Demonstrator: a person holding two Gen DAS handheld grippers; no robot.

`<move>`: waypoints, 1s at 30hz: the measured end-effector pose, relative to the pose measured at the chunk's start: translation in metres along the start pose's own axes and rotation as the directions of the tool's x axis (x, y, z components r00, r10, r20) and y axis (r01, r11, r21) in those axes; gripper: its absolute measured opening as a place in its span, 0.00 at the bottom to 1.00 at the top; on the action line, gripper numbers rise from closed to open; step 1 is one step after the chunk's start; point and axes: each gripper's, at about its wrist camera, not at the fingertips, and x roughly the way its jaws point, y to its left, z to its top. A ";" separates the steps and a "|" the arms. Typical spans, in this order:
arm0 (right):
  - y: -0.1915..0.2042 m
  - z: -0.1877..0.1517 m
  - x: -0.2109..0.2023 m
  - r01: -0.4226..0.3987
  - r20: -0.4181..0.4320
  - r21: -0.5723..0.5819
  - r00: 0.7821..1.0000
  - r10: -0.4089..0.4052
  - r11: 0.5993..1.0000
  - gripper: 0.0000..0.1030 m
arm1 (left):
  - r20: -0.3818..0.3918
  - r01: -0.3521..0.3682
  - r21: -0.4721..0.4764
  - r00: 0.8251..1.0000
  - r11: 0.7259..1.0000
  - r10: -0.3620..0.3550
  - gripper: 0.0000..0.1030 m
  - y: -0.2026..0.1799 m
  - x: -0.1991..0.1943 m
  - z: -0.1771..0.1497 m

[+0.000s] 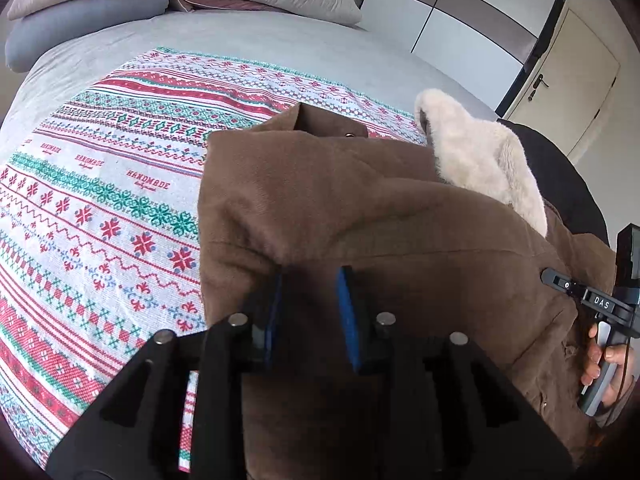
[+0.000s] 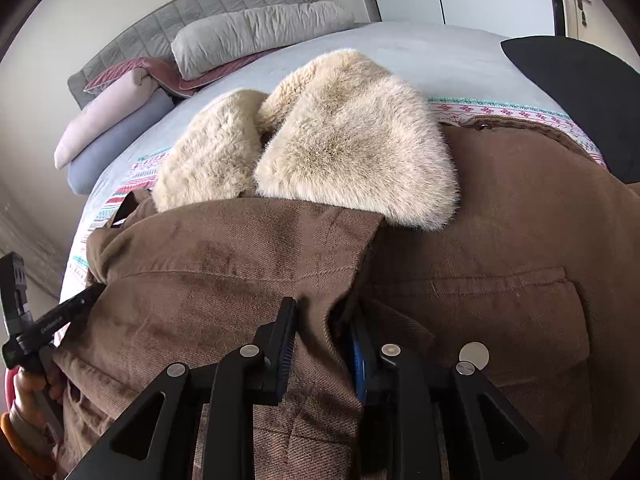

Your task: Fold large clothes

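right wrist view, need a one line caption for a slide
Right gripper fingers straddling a fold of a brown coat with cream fur collar, on a bed.

The left wrist view looks down along its gripper (image 1: 310,280) from close above the brown coat (image 1: 360,220), facing across the patterned blanket (image 1: 100,200) toward the pillows (image 1: 88,4). The right wrist view sits just as close over the coat (image 2: 500,220), facing the headboard (image 2: 208,8). Both share the coat, its fur collar (image 1: 480,160) (image 2: 352,132), the bed (image 2: 420,48) and the pillows.
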 end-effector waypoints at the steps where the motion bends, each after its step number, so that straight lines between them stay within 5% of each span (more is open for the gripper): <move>1: 0.000 -0.001 -0.008 0.004 -0.010 -0.003 1.000 -0.004 1.000 0.40 | 0.016 0.009 -0.022 1.000 1.000 -0.009 0.53 -0.001 -0.010 -0.001; 3: -0.003 -0.005 -0.029 -0.005 -0.012 -0.003 1.000 0.005 1.000 0.57 | 0.044 -0.012 -0.037 0.999 0.999 0.014 0.72 -0.007 -0.028 -0.004; 7: -0.025 -0.014 -0.079 -0.021 0.011 0.042 1.000 0.021 0.999 0.68 | 0.026 -0.030 0.003 0.999 1.000 0.030 0.79 -0.023 -0.056 -0.011; 15: -0.107 -0.040 -0.178 0.073 0.090 0.171 0.992 -0.089 0.983 0.76 | 0.019 -0.045 0.157 0.999 0.987 0.043 0.81 -0.043 -0.077 -0.036; 21: -0.182 -0.064 -0.221 0.089 0.115 0.339 0.984 -0.135 0.936 0.76 | 0.025 0.027 0.207 0.999 0.978 -0.032 0.81 -0.070 -0.061 -0.019; 26: -0.225 -0.082 -0.240 0.116 0.144 0.424 0.971 -0.193 0.898 0.77 | -0.141 0.131 0.224 0.985 0.966 -0.101 0.81 -0.095 -0.010 -0.051; 30: -0.261 -0.093 -0.241 0.126 0.140 0.495 0.965 -0.223 0.859 0.77 | -0.051 0.005 0.372 0.999 0.928 0.015 0.87 -0.115 -0.011 -0.084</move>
